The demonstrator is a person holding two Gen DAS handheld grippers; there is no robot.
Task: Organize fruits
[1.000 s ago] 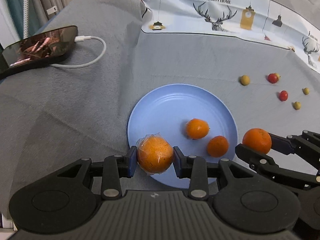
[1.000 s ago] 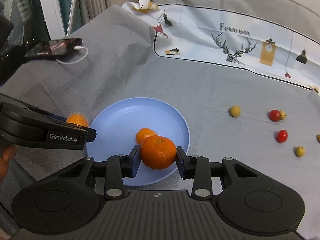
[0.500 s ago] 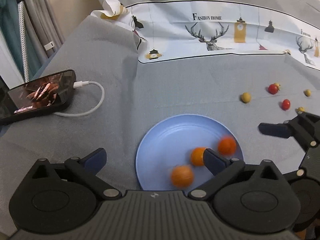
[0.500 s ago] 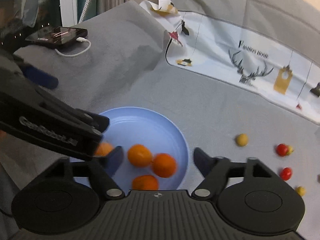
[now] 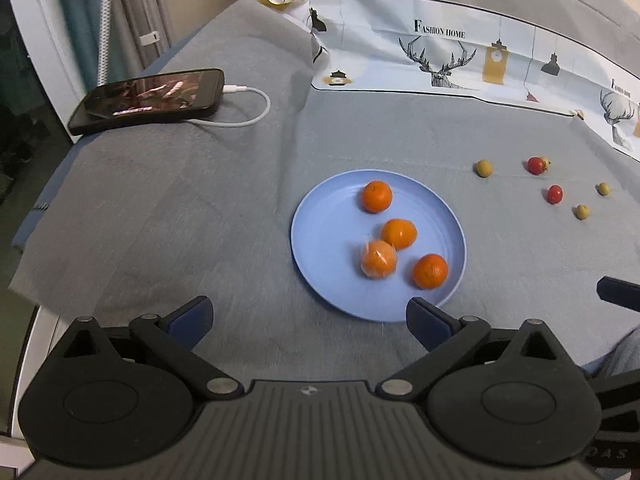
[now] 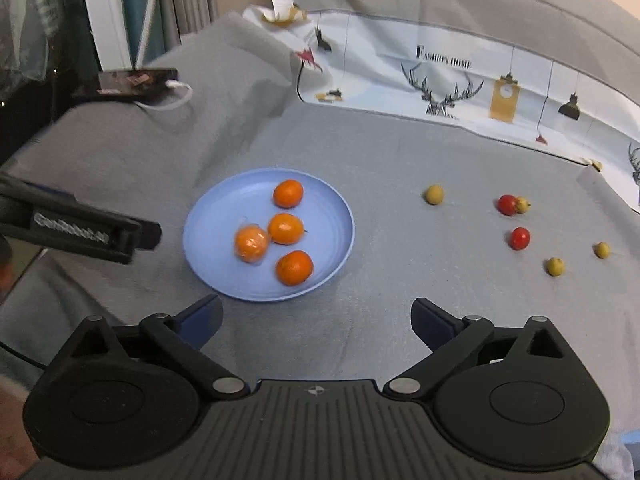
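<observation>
Several oranges lie on a light blue plate (image 5: 320, 220) (image 6: 324, 216) on the grey cloth; one of them is wrapped in clear film (image 5: 379, 260) (image 6: 251, 243). My left gripper (image 5: 308, 316) hangs open above the plate's near edge, with nothing between its fingers. My right gripper (image 6: 316, 314) is to the right of the plate's near rim, its jaws still opening and empty. To the right of the plate lie small red fruits (image 5: 555, 194) (image 6: 519, 238) and small yellow fruits (image 5: 484, 168) (image 6: 434, 194) scattered on the cloth.
A black phone (image 5: 148, 100) on a white cable (image 5: 248, 120) lies at the far left near the table edge. A printed white cloth (image 5: 440, 60) runs along the back. Curtains hang behind at the left.
Both grippers let go of their oranges, which now rest on the plate. Both opened wide and drew back and up from the plate.
</observation>
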